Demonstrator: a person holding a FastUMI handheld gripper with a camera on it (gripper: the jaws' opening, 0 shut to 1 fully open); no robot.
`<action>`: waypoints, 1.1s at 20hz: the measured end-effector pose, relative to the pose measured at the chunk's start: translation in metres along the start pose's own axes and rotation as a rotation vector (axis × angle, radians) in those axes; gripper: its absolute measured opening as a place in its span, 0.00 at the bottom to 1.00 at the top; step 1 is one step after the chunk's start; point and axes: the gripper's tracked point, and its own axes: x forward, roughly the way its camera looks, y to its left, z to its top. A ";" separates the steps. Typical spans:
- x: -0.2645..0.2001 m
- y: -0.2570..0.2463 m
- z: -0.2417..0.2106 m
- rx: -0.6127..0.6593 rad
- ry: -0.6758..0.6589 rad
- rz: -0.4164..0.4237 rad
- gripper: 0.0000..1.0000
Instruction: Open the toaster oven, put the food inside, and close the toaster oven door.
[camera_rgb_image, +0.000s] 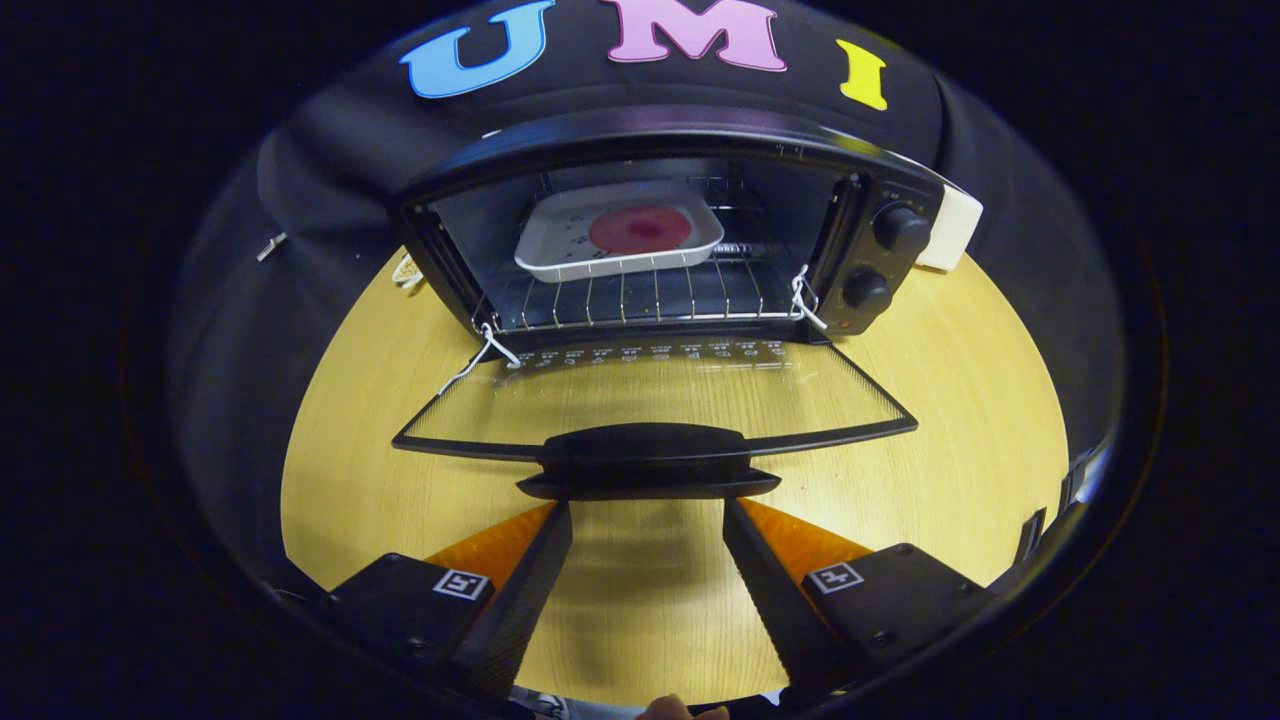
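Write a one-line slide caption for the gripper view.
Open gripper just short of the lowered door's handle; tray of food sits on the toaster oven rack.

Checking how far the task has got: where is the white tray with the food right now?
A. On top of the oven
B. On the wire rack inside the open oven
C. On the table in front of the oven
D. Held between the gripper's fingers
B: the tray sits on the wire rack inside the oven, whose door lies folded down, with the open gripper just short of the door handle.
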 end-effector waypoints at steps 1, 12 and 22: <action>-0.003 0.000 0.005 -0.006 -0.023 0.001 0.99; -0.049 0.002 0.097 0.021 -0.264 0.015 0.99; -0.114 -0.032 0.147 -0.002 -0.463 0.024 0.99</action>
